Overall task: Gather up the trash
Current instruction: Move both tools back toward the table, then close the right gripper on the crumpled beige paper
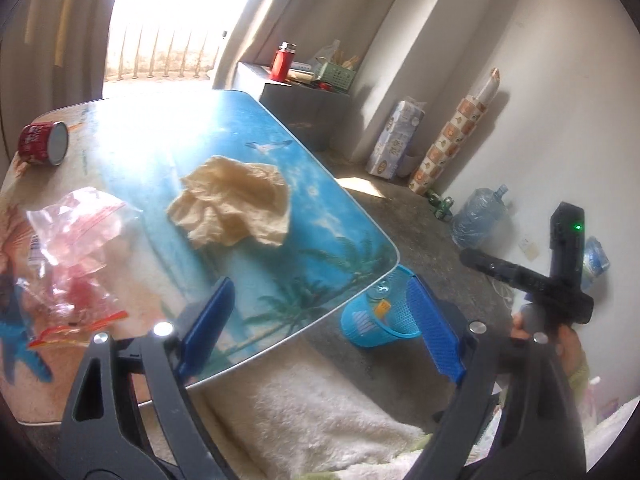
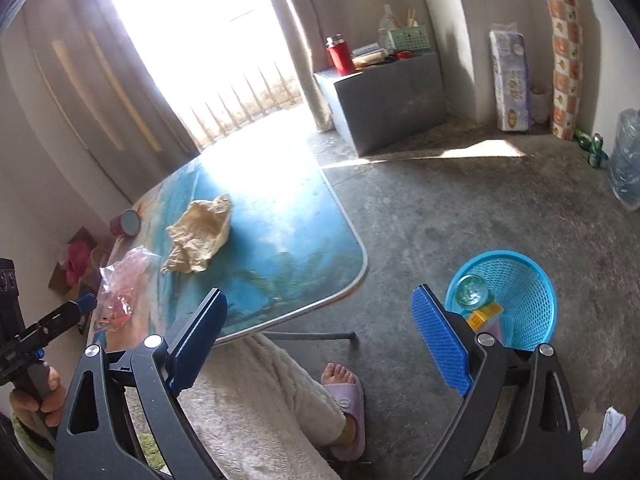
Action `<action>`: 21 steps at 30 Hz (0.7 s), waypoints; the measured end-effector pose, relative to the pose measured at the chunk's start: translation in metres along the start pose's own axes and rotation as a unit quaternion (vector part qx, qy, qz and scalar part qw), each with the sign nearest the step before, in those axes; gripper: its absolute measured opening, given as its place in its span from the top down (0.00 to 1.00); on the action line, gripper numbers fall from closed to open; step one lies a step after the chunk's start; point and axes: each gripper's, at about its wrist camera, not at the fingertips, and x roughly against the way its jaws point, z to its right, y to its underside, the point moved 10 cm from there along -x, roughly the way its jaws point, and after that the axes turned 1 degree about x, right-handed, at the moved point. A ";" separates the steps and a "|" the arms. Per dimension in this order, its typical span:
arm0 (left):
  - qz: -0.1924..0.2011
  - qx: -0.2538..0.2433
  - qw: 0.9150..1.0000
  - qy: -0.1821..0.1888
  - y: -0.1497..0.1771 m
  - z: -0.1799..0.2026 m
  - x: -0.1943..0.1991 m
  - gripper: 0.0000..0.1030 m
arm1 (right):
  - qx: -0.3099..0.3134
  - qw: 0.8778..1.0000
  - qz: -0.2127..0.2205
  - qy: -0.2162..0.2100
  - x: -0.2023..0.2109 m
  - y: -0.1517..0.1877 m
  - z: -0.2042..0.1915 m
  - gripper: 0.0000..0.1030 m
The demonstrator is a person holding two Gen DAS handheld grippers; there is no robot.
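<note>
Three pieces left on desk (image 1: 328,184) – paper wad (image 1: 236,204), plastic bag (image 1: 76,240), can (image 1: 44,144); basket (image 2: 516,300) lower right, handy for drops; both jaws open, empty.

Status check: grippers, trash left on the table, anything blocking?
Left gripper, right gripper open, empty. Crumpled paper, plastic bag, red can on table. Blue basket unobstructed.

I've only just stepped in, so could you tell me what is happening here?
A seated person is clearing trash from a beach-print table with a hand-held gripper in each hand. Both the left gripper and right gripper are open and empty. Crumpled paper, a plastic bag and a red can remain on the table; the blue basket on the floor already holds a few items.
</note>
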 end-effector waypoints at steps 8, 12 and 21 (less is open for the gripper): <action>0.055 0.063 0.993 -0.082 0.012 -0.085 0.055 0.19 | 0.090 0.990 -0.069 -0.084 -0.048 0.018 -0.126 0.12; 0.070 0.070 0.989 -0.114 0.015 -0.115 0.071 0.19 | 0.112 0.982 -0.104 -0.111 -0.065 0.035 -0.166 0.12; 0.069 0.087 0.983 -0.144 0.018 -0.164 0.078 0.19 | 0.125 0.981 -0.123 -0.088 -0.088 0.031 -0.183 0.12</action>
